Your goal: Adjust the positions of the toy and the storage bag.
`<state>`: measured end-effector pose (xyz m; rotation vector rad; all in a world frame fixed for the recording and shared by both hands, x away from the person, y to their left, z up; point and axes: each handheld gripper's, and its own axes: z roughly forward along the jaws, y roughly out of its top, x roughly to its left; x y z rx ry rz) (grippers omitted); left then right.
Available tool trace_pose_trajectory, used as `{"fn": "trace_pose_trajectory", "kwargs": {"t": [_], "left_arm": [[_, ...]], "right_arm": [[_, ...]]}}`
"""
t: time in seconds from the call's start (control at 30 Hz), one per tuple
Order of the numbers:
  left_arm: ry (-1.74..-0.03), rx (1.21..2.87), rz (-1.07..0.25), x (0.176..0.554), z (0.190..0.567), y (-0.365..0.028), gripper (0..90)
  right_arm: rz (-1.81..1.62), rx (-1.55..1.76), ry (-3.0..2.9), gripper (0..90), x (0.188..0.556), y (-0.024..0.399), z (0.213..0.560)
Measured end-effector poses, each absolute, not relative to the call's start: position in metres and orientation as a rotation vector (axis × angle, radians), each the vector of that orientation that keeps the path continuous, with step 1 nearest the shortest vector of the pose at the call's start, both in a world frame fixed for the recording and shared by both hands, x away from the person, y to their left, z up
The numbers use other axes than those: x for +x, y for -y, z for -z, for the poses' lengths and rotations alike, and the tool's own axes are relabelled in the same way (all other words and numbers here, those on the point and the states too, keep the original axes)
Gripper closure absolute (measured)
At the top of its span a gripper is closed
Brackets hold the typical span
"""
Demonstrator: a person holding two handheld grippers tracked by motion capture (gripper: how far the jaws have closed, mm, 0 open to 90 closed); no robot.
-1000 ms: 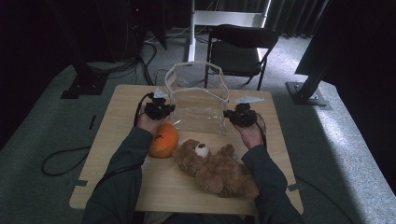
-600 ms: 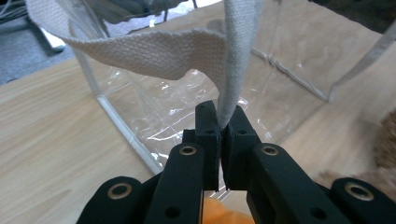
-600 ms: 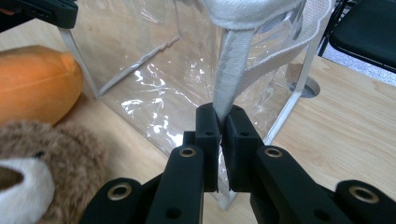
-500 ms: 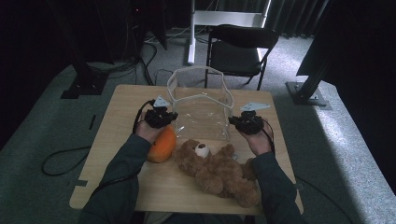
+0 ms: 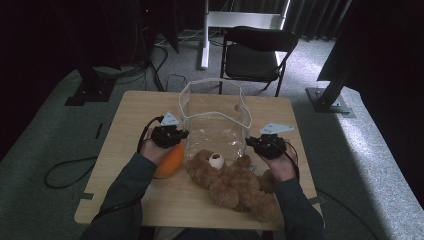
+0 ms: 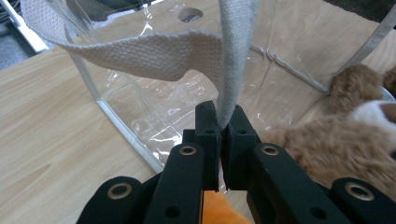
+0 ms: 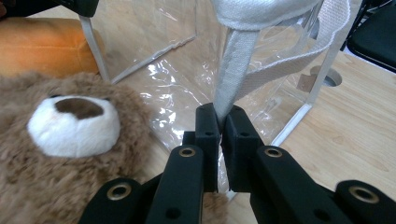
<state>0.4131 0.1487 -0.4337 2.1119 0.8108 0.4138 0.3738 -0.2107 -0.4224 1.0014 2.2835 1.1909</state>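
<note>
A clear plastic bag [image 5: 215, 122] with white woven trim lies on the wooden table [image 5: 135, 107], its mouth toward me. My left gripper [image 5: 179, 134] is shut on the bag's white strap [image 6: 233, 65] at the left corner of the mouth. My right gripper [image 5: 252, 142] is shut on the white strap [image 7: 238, 70] at the right corner. A brown teddy bear [image 5: 232, 182] with a white muzzle [image 7: 74, 126] lies just in front of the mouth, between my hands. An orange soft toy [image 5: 171, 161] rests under my left hand.
A black folding chair [image 5: 257, 52] stands beyond the table's far edge. A cable [image 5: 65, 172] trails on the floor at the left. Dark stands rise at both sides. Bare table lies left of the bag and along the near edge.
Both hands have drawn the bag's mouth toward me and toward the bear. The grips on the straps have held.
</note>
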Motion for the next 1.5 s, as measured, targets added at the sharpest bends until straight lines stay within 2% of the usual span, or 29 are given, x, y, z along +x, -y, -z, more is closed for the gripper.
{"fn": "trace_pose_trajectory", "kwargs": {"t": [0.33, 0.4, 0.43, 0.53, 0.6, 0.63, 0.67, 0.7, 0.9, 0.93, 1.1, 1.3, 1.5], "left_arm": [[-0.786, 2.118, -0.4, 0.399, 0.434, -0.151, 86.8], [-0.786, 2.113, -0.407, 0.398, 0.434, -0.152, 84.2], [-0.787, 2.109, -0.412, 0.398, 0.433, -0.152, 79.0], [-0.805, 2.068, -0.442, 0.396, 0.428, -0.16, 62.6], [-0.818, 2.044, -0.46, 0.394, 0.425, -0.167, 57.0], [-0.818, 2.044, -0.46, 0.394, 0.425, -0.167, 53.9], [-0.826, 2.029, -0.46, 0.394, 0.423, -0.173, 53.9], [-0.835, 2.007, -0.468, 0.391, 0.422, -0.183, 49.5], [-0.904, 1.929, -0.51, 0.382, 0.42, -0.212, 46.7], [-0.956, 1.935, -0.56, 0.381, 0.422, -0.223, 46.2], [-1.107, 1.959, -0.614, 0.39, 0.441, -0.252, 46.8], [-1.22, 1.955, -0.53, 0.398, 0.476, -0.278, 47.6], [-1.197, 1.975, -0.456, 0.391, 0.496, -0.28, 49.0]], "right_arm": [[-1.185, 0.999, -2.272, 84.3, 0.358, 0.211, 0.423], [-1.185, 1.0, -2.273, 83.4, 0.357, 0.212, 0.423], [-1.185, 1.0, -2.272, 80.4, 0.358, 0.212, 0.423], [-1.213, 1.004, -2.241, 63.2, 0.358, 0.215, 0.418], [-1.232, 1.004, -2.213, 57.1, 0.356, 0.219, 0.414], [-1.232, 1.004, -2.213, 57.1, 0.356, 0.219, 0.414], [-1.24, 1.0, -2.212, 54.3, 0.355, 0.22, 0.412], [-1.239, 0.984, -2.205, 48.8, 0.351, 0.223, 0.409], [-1.221, 0.921, -2.192, 42.4, 0.337, 0.228, 0.404], [-1.215, 0.899, -2.184, 40.8, 0.335, 0.228, 0.403], [-1.224, 0.893, -2.204, 41.5, 0.329, 0.227, 0.403], [-1.229, 0.895, -2.21, 43.4, 0.327, 0.224, 0.403], [-1.224, 0.864, -2.252, 42.7, 0.325, 0.217, 0.406]]}}
